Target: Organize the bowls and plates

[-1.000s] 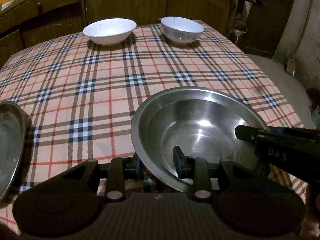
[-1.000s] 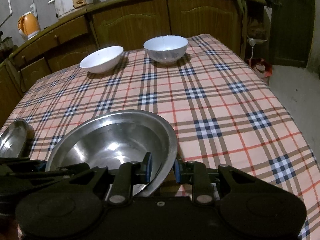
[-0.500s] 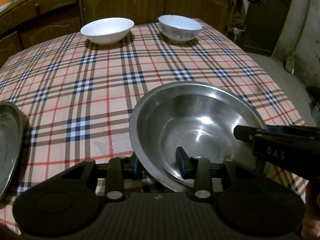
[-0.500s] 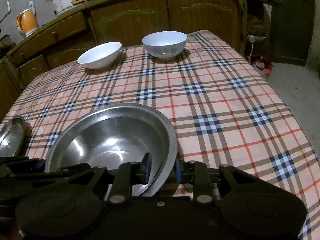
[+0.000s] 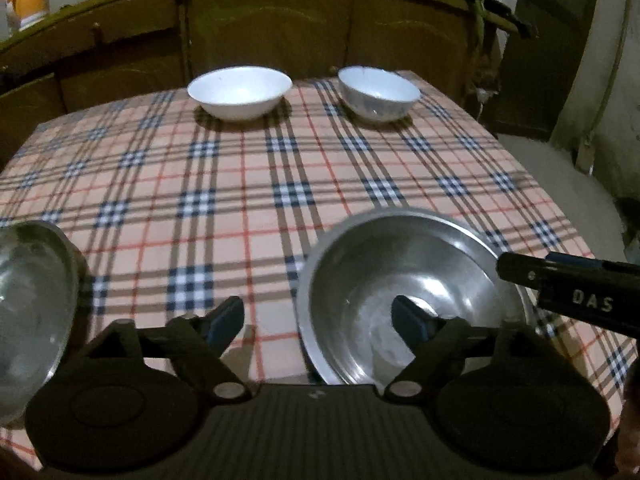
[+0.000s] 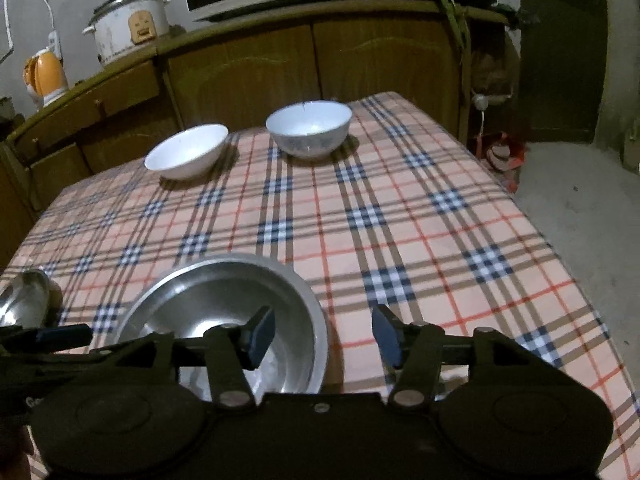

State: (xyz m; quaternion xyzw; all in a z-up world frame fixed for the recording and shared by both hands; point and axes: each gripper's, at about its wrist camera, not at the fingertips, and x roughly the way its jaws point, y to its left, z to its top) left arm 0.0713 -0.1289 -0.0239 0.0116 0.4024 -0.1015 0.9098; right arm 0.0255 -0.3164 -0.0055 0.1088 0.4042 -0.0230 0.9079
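Note:
A large steel bowl [image 5: 404, 280] [image 6: 224, 300] sits on the checked tablecloth near the front edge. My left gripper [image 5: 318, 322] straddles its left rim, jaws opening, pads clear of the metal. My right gripper [image 6: 324, 334] straddles the bowl's right rim, jaws opening as well, neither pad pressing on it. Its finger [image 5: 560, 276] shows at the right of the left wrist view. A second steel dish [image 5: 32, 300] [image 6: 24, 300] lies at the left edge. Two white bowls stand at the far side, a shallow one [image 5: 240, 90] [image 6: 186, 152] and a deeper one [image 5: 378, 92] [image 6: 308, 124].
Brown wooden cabinets [image 6: 260, 64] run behind the table, with a rice cooker [image 6: 130, 24] and an orange kettle [image 6: 46, 74] on top. Bare concrete floor [image 6: 580, 200] lies past the table's right edge. The tablecloth [image 5: 240, 184] spreads between the bowls.
Both grippers were shut on the steel bowl's rim and have now let go, jaws spread wide. The bowl rests lower on the cloth. Both views have tipped up slightly.

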